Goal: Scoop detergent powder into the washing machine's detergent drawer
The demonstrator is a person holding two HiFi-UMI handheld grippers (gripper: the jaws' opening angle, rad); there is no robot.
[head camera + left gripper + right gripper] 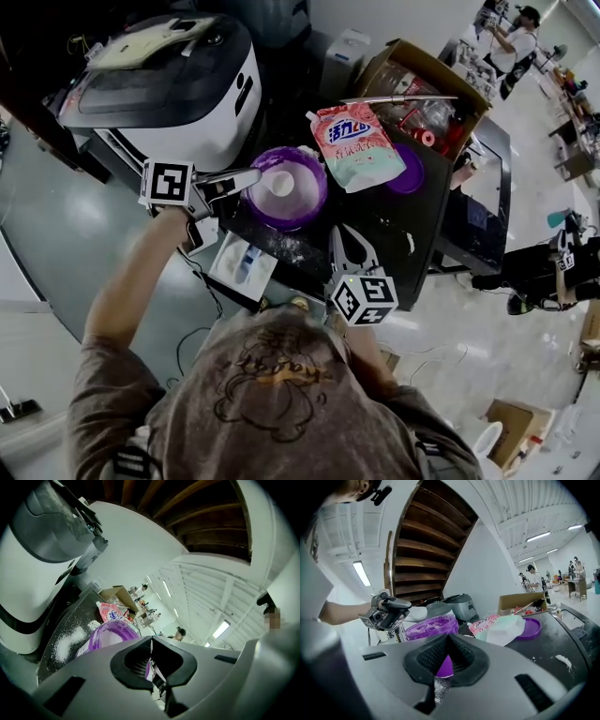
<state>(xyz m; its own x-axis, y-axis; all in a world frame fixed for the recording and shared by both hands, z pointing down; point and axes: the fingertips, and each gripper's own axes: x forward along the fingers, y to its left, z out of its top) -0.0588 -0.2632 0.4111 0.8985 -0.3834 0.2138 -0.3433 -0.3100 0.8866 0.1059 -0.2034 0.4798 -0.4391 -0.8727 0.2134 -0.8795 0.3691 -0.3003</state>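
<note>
The left gripper (255, 176) is held out level over the purple tub (311, 202), its jaws pressed together on the handle of a white scoop (281, 184). The bowl of the scoop is seen down among the white powder in the tub, so the step in hand is judged to be the filling of the scoop. The tub is kept at the middle of the dark table (394, 225), just beside the washing machine (178, 94), presumably so that a loaded scoop need only be carried a short way.

The right gripper (341, 232) is held low at the near side of the table, pointed toward the tub. Its jaws are brought together and nothing is gripped; only the purple wall of the tub is seen beyond them. It appears to be kept in reserve, perhaps to steady the tub.

The detergent bag (358, 145) is laid flat behind the tub, partly over the purple lid (412, 173), both set aside out of the scoop's path. Spilled powder (281, 246) is scattered in front of the tub. The detergent drawer cannot be made out with certainty.
</note>
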